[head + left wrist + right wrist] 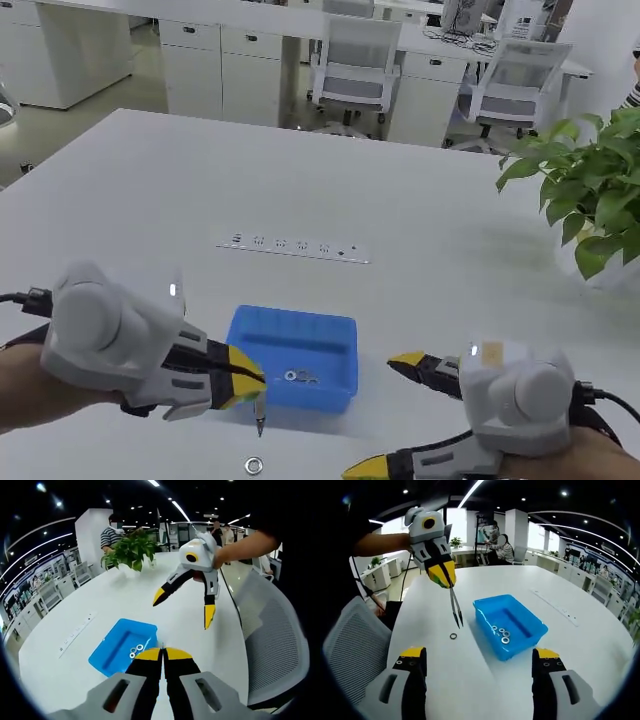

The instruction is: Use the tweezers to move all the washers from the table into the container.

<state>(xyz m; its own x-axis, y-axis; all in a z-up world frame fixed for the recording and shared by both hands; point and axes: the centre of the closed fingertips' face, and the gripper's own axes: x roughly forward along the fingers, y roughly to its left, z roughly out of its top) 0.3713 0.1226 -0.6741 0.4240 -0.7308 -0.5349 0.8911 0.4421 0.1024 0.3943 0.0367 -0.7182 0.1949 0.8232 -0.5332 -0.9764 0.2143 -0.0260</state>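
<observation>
A blue container (pixel 330 345) sits near the table's front edge with several washers (pixel 300 377) inside. One loose washer (pixel 254 465) lies on the table just in front of it. My left gripper (pixel 252 380) is shut on metal tweezers (pixel 260 418), which point down a little above that washer (pixel 453 636). The tweezers' (pixel 455 605) tips hover close to it without touching. My right gripper (pixel 388 415) stands open and holds nothing, to the right of the container (pixel 510 625). In the left gripper view the right gripper (pixel 183 610) hangs open beyond the container (pixel 122 645).
A recessed power strip (pixel 293 246) lies in the table's middle. A potted green plant (pixel 590 190) stands at the right edge. Office chairs (pixel 355 70) and desks fill the room behind the table. People stand or sit in the background (pixel 497 542).
</observation>
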